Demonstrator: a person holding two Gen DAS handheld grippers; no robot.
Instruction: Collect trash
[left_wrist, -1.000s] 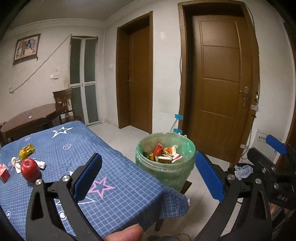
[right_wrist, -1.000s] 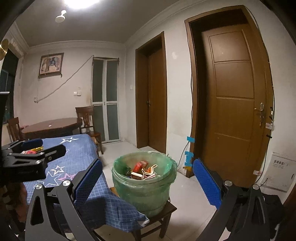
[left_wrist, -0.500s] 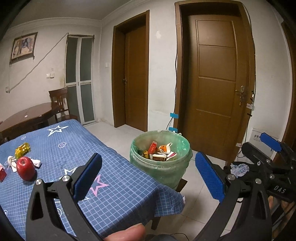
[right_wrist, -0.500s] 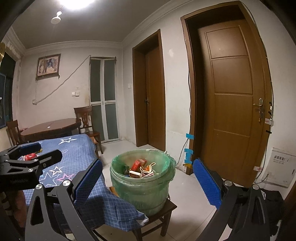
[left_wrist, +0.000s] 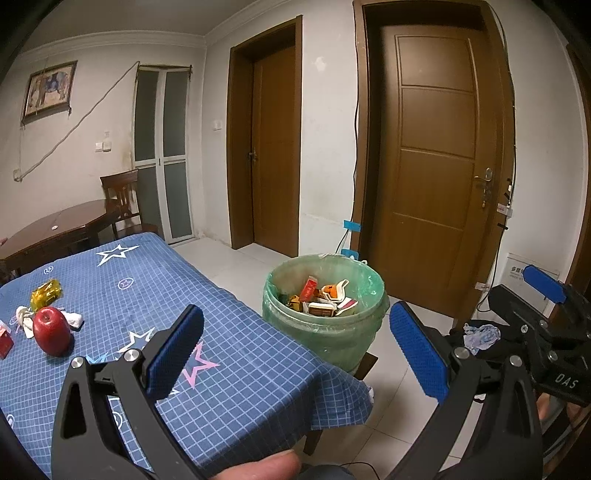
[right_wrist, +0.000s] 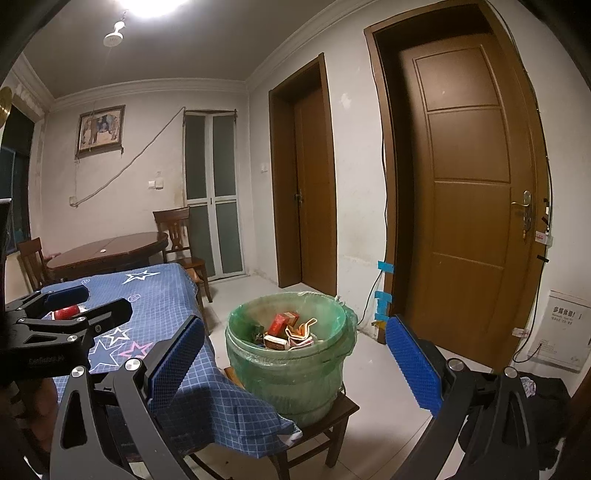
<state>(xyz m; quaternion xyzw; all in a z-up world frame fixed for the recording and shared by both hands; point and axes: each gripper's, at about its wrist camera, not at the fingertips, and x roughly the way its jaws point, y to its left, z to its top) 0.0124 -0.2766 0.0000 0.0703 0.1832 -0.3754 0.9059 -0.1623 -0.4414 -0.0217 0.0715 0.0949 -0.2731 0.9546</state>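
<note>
1. Two grippers show, and both are open wide with nothing between their blue pads. The left gripper (left_wrist: 295, 347) is up over the near corner of the worktop (left_wrist: 236, 354), which has a blue checked cloth with stars.
2. The right gripper (right_wrist: 295, 354) is up in front of the bin.
3. The green bin (left_wrist: 325, 332) has a green bag inside and sits on a small wooden stool (right_wrist: 332, 417), just beside the corner of the worktop.
4. Lots of trash (left_wrist: 321, 299) lies in the bin: small red, orange and white boxes and wrappers.
5. More things sit on the far left of the worktop: a red apple (left_wrist: 51, 330), white crumpled paper (left_wrist: 72, 318) touching it, a yellow wrapper (left_wrist: 46, 293) near it, and a red box (left_wrist: 4, 339) at the edge.
6. A brown door (left_wrist: 436, 166) stands behind the bin.
</note>
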